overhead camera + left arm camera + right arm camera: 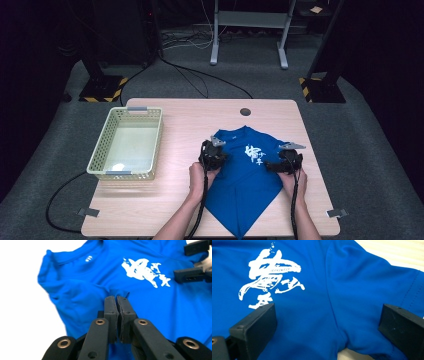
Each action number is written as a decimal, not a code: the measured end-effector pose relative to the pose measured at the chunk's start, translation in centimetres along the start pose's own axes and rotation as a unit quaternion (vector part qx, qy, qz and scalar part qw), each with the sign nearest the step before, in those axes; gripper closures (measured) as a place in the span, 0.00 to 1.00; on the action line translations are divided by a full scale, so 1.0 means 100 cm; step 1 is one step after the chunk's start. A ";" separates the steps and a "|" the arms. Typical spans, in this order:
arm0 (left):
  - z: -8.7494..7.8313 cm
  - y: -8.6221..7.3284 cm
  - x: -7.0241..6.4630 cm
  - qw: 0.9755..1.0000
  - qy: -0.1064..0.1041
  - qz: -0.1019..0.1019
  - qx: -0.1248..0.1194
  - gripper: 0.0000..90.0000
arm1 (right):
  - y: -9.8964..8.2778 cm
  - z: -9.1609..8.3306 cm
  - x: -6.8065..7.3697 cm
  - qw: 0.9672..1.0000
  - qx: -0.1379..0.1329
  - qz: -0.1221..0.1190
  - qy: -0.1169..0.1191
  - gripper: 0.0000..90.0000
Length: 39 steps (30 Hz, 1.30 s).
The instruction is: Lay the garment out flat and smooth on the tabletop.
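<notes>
A blue T-shirt (245, 185) with a white brush-stroke print (254, 154) lies spread on the wooden table (165, 200), collar toward the far side. My left gripper (220, 157) sits at the shirt's left sleeve area. In the left gripper view its jaws are shut on a small pinch of the blue fabric (116, 298). My right gripper (272, 165) rests at the shirt's right side. Its jaws (328, 320) stand wide open over a fold by the sleeve seam of the shirt (317, 290), pressing on nothing. The right gripper (181, 261) also appears beyond the print in the left gripper view.
A pale yellow mesh basket (100, 150) stands on the table's left part, with nothing in it. A round cable hole (245, 111) lies near the far edge. Tape tabs (89, 212) mark the near corners. Cables trail from both grippers toward the front edge.
</notes>
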<state>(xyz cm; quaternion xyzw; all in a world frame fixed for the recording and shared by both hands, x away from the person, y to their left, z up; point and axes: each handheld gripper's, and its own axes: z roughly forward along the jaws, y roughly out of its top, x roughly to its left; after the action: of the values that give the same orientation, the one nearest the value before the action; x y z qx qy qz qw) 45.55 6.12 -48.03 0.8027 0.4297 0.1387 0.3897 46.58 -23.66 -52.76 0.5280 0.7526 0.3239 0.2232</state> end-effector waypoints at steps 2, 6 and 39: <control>-0.003 0.001 0.005 1.000 0.003 -0.003 -0.002 0.96 | 0.000 0.000 0.000 1.000 0.000 0.000 0.000 0.01; -0.007 0.001 0.012 1.000 0.007 -0.009 -0.006 0.96 | 0.000 0.000 0.000 1.000 0.000 0.000 0.000 0.01; -0.026 0.004 0.104 0.990 0.118 -0.073 0.025 0.97 | 0.000 0.000 0.000 1.000 -0.001 0.000 0.000 0.02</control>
<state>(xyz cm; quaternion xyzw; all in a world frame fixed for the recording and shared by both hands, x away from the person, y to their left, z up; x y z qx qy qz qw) 50.50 15.64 -47.16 0.7565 0.5333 0.1935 0.3253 46.57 -23.67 -52.76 0.5282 0.7522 0.3242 0.2237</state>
